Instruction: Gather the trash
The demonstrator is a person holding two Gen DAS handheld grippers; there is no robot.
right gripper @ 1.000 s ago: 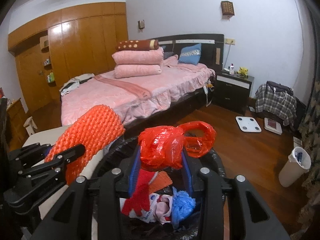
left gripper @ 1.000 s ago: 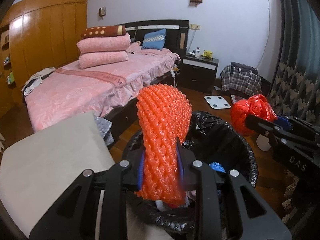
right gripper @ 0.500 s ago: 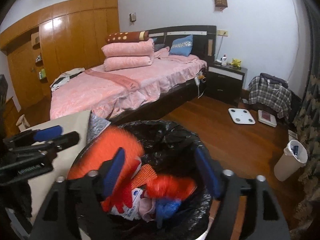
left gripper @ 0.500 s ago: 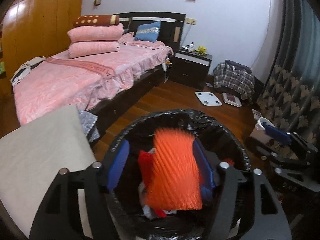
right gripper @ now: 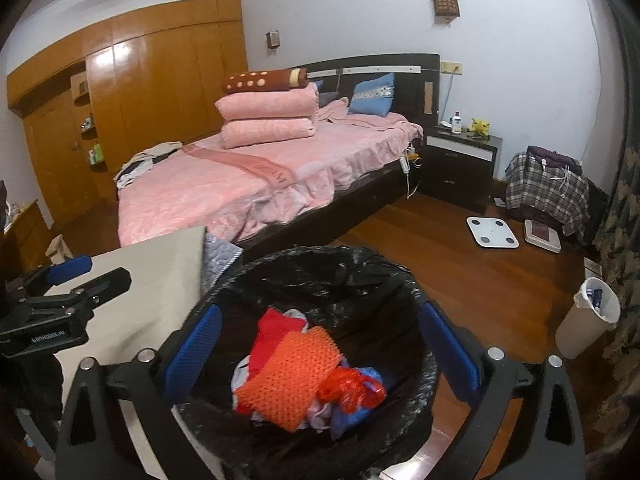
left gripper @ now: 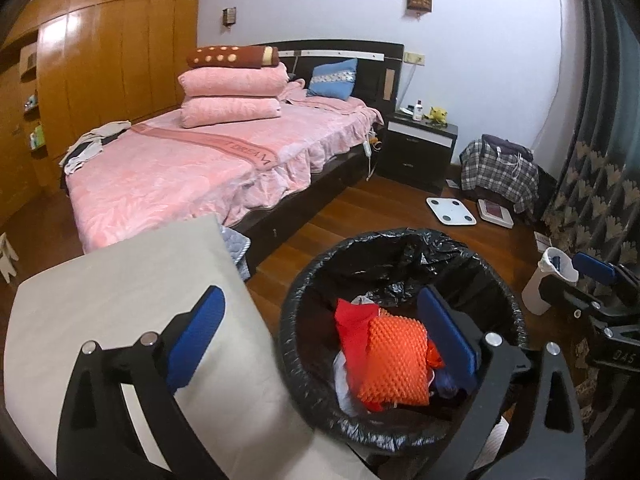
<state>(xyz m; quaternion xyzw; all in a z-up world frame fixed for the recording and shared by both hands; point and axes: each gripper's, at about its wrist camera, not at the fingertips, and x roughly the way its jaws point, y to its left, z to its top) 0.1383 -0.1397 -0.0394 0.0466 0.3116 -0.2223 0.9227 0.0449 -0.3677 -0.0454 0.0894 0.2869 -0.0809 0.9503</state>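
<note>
Bedroom, one bin station. Black-lined trash bin (right gripper: 320, 280): round rim open to the top, standing on wooden floor (right gripper: 460, 264); its left side sits close against a beige tabletop (left gripper: 120, 288), whose right edge runs just beside the rim. Open floor lies to the right and beyond the bin, up to a white bathroom scale (right gripper: 492, 232), a small white wastebasket (right gripper: 584, 320) near the curtain, and a dark nightstand (right gripper: 460, 160). Pink-covered bed (right gripper: 240, 184) behind the table, its dark base near the bin's far rim. Contents of bin: orange foam netting (right gripper: 292, 376) lying on top of the pile, a crumpled red plastic bag (right gripper: 348, 390) touching its right side, red sheet material behind, blue and white scraps beneath. Left gripper (left gripper: 320, 336): jaws have just been opening and stand spread wide, nothing between the pads; left finger over the tabletop, right finger over the bin mouth, beside the netting. Right gripper (right gripper: 320, 352): jaws likewise just opened to full spread, empty, straddling the bin mouth above the trash, touching nothing that can be made out.
</note>
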